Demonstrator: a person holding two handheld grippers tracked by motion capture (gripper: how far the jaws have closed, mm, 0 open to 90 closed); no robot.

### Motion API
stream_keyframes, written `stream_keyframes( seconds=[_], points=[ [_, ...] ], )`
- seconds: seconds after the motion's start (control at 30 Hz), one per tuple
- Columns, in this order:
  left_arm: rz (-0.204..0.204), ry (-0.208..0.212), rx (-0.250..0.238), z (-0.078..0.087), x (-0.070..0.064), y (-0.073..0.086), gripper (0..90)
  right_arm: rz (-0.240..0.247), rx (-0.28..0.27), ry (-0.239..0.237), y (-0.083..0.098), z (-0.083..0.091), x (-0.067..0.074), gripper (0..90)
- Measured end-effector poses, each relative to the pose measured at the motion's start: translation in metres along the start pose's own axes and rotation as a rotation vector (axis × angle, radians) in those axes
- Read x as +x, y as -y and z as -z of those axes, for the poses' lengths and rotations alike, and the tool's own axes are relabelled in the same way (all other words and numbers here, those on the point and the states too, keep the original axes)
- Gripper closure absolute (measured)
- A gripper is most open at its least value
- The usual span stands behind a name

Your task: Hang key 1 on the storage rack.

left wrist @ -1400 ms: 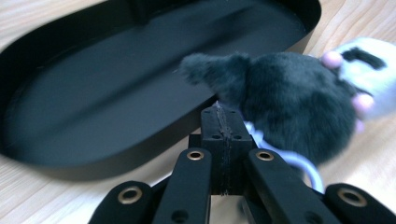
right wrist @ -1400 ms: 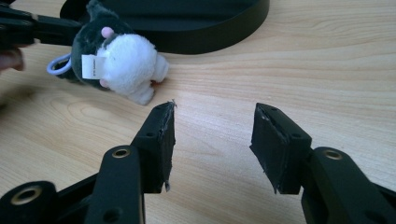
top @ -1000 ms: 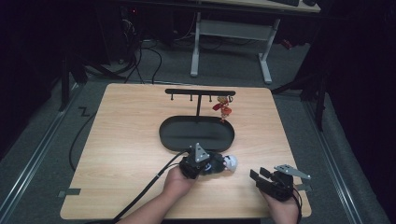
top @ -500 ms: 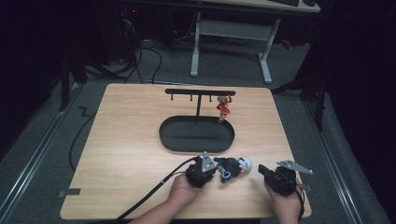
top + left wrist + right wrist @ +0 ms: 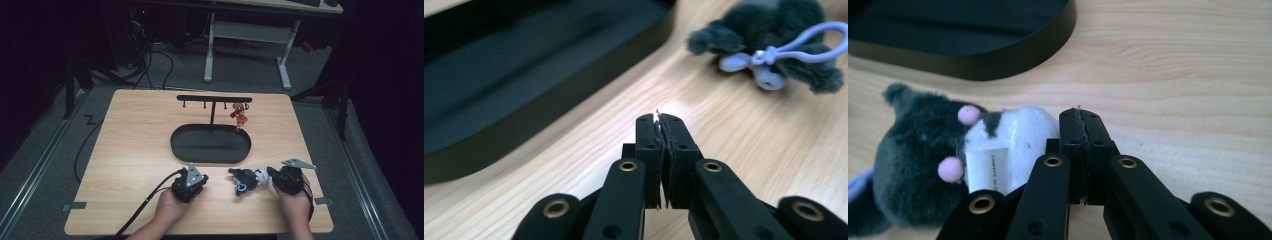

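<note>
A dark grey and white plush toy [image 5: 244,181] with a lavender loop lies on the wooden table [image 5: 135,150] in front of a black oval tray [image 5: 210,145]. My left gripper [image 5: 192,182] rests left of the toy and apart from it, jaws shut on nothing [image 5: 659,120]; the plush [image 5: 774,50] lies ahead to its right. My right gripper [image 5: 274,175] sits at the toy's right side, also shut with nothing between the jaws [image 5: 1080,117]. The plush's white part [image 5: 1018,135] lies against its left jaw. A small red figure [image 5: 240,118] hangs from a black hook rack [image 5: 215,99].
The tray's rim [image 5: 549,100] lies close ahead of the left gripper, and the tray [image 5: 998,60] is beyond the plush in the right gripper view. A cable [image 5: 145,207] trails from the left gripper over the table's near edge. Table legs and cables stand on the floor behind.
My left gripper has drawn away leftward from the plush, which stays on the table. My right gripper has moved left up to the toy, and its jaws have gone from open to shut.
</note>
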State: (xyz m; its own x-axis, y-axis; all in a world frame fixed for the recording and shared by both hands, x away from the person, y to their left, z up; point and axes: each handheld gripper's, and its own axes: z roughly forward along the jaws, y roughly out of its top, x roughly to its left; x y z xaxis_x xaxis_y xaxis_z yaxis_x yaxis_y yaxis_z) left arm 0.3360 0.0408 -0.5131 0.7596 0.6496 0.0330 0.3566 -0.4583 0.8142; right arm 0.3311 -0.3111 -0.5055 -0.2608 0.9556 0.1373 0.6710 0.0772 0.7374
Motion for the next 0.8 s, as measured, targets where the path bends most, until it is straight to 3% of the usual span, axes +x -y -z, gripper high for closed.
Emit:
stream_keyframes(
  seconds=[0.17, 0.37, 0.43, 0.57, 0.7, 0.8],
  points=[
    [0.018, -0.077, -0.011, 0.031, 0.030, 0.014, 85.1, 0.016, 0.016, -0.019, 0.013, 0.009, 0.012, 89.7],
    [0.028, -0.147, -0.005, 0.067, 0.065, 0.033, 81.8, 0.039, 0.051, -0.034, 0.030, 0.026, 0.035, 87.8],
    [0.032, -0.179, -0.016, 0.082, 0.078, 0.045, 80.6, 0.047, 0.043, -0.033, 0.033, 0.032, 0.039, 87.3],
    [0.074, -0.191, -0.015, 0.090, 0.096, 0.063, 77.6, 0.032, 0.035, -0.002, 0.040, 0.041, 0.037, 83.2],
    [0.029, -0.217, 0.025, 0.091, 0.104, 0.067, 71.4, 0.008, 0.033, 0.027, 0.041, 0.041, 0.026, 70.7],
    [0.051, -0.212, 0.021, 0.091, 0.108, 0.071, 68.1, 0.035, 0.018, 0.036, 0.041, 0.037, 0.022, 62.7]
  ],
)
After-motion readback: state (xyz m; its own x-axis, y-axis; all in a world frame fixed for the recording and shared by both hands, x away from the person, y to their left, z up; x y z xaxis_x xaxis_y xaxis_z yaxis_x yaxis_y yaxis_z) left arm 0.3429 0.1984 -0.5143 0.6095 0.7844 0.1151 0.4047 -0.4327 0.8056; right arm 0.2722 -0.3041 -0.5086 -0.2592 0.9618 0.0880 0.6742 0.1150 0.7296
